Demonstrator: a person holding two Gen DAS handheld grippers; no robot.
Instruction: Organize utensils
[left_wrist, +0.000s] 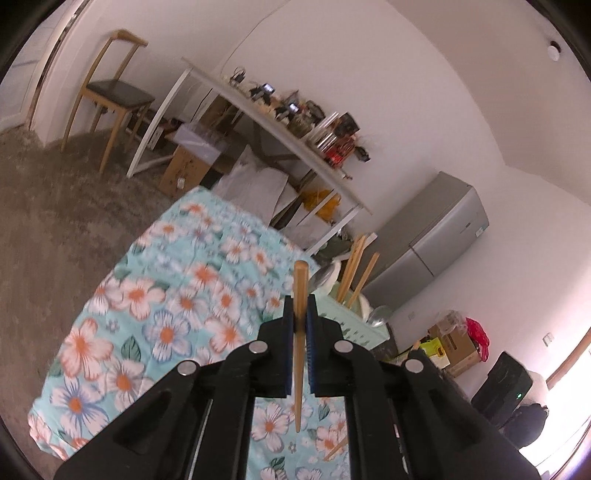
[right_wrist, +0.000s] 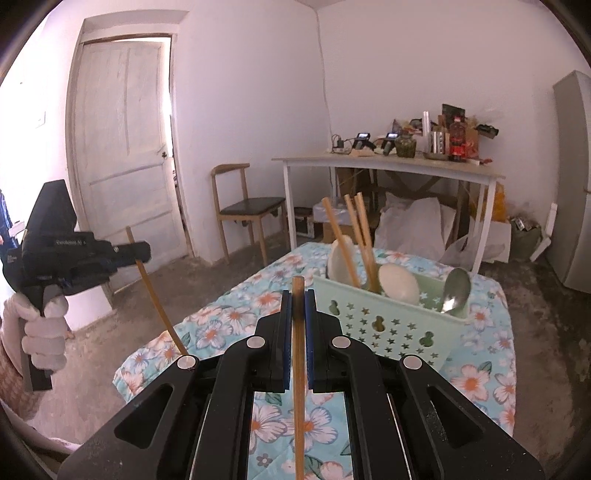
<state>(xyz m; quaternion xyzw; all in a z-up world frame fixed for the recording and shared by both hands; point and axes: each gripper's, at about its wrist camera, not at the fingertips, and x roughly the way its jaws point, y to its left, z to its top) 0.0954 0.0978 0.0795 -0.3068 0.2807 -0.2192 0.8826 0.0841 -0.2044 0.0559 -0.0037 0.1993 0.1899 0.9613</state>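
Partly hidden, both held chopsticks run down behind the black gripper bodies, so neither shows its full length in its own view. From the left wrist view, the left gripper (left_wrist: 300, 306) has its blue-padded jaws closed tight on a wooden chopstick (left_wrist: 298, 354), which stands nearly upright between them; its blunt end pokes above the jaws and its thin tip hangs below, over the floral tablecloth (left_wrist: 155, 295). Another chopstick (left_wrist: 335, 448) lies on the cloth, mostly covered by the gripper frame.

From the right wrist view, the right gripper (right_wrist: 298, 306) is likewise clamped on a second chopstick (right_wrist: 297, 369), upright, its lower end cut off by the bottom edge. Off to the left, a gloved hand (right_wrist: 42, 325) holds up the left gripper (right_wrist: 138, 252), well clear of the table, its chopstick slanting down toward the table's near corner.

Ahead of the right gripper sits a pale green utensil basket (right_wrist: 388, 321) with star-shaped cutouts, on the far right part of the table. It holds three upright chopsticks (right_wrist: 360, 236), two white ceramic spoons (right_wrist: 399, 282) and a metal spoon (right_wrist: 456, 290). Open cloth lies between the jaws and the basket; the table's left edge drops to bare floor.
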